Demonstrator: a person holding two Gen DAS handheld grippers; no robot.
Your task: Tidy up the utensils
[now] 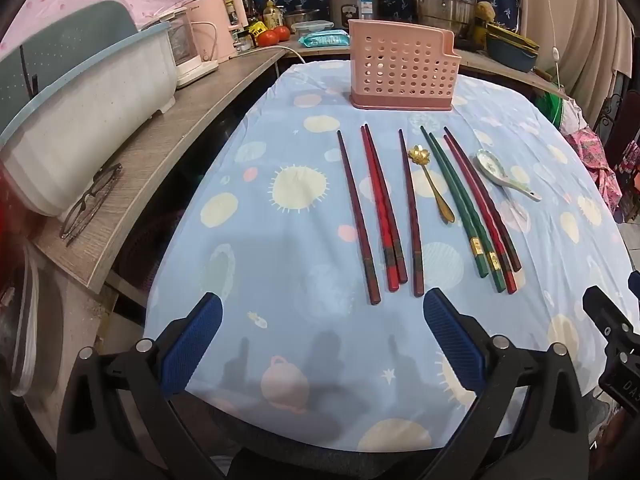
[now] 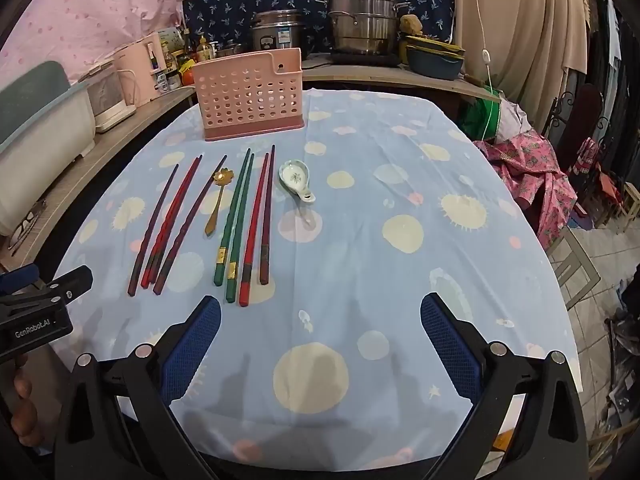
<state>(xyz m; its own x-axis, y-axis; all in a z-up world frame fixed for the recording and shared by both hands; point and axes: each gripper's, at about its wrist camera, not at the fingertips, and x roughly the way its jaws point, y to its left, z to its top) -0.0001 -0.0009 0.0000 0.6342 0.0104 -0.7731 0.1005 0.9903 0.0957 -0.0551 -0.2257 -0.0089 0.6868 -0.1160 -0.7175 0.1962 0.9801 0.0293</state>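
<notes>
A pink perforated utensil holder (image 1: pixel 402 70) (image 2: pixel 250 94) stands upright at the far end of the blue tablecloth (image 1: pixel 280 248) (image 2: pixel 400 264). In front of it lie several red and dark chopsticks (image 1: pixel 384 216) (image 2: pixel 170 224), a green pair (image 1: pixel 460 208) (image 2: pixel 236 220), a gold flower spoon (image 1: pixel 432 184) (image 2: pixel 216 204) and a white ceramic spoon (image 1: pixel 504 174) (image 2: pixel 298 182). My left gripper (image 1: pixel 322 316) is open and empty, just short of the chopsticks' near ends. My right gripper (image 2: pixel 320 316) is open and empty, right of the chopsticks.
A wooden counter (image 1: pixel 160 152) runs along the left with a white tub (image 1: pixel 92 120), glasses (image 1: pixel 90 200) and a pink kettle (image 1: pixel 212 28). Steel pots (image 2: pixel 360 20) stand behind the holder. Pink cloth (image 2: pixel 532 176) lies off the table's right edge.
</notes>
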